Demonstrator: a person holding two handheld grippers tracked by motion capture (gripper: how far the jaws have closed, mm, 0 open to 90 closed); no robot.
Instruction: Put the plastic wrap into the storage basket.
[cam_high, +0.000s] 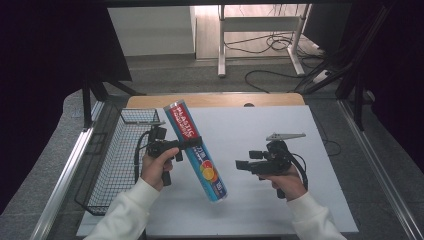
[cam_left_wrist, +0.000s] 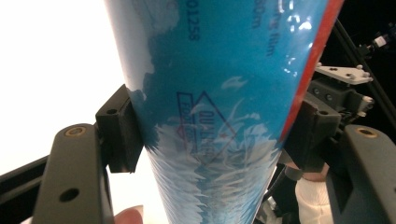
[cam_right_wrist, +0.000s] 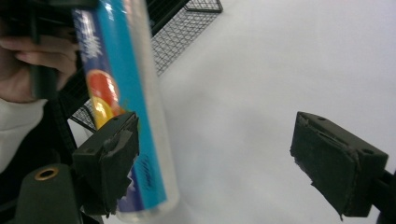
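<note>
Left gripper (cam_high: 189, 144) clamps a long blue roll of plastic wrap (cam_high: 196, 150) about mid-length; in the left gripper view both pads press the tube's sides (cam_left_wrist: 219, 116), jaws closed on it. The roll hangs tilted over the desk (cam_high: 300, 200), its red-labelled end up toward the far left corner, its lower end pointing at the near edge, apparently clear of the surface. Left hand (cam_high: 156, 167) grips the tool body, white sleeve coming in from the near edge.

Right gripper (cam_high: 242, 164) sits well apart to the right, over the desk's middle right, jaws pointing toward the roll. In the right gripper view its pads stand wide apart with bare white desk between them; the roll (cam_right_wrist: 122, 107) passes behind the left pad.

A wire basket (cam_high: 117, 160) stands along the desk's left edge, just beside the left hand.
</note>
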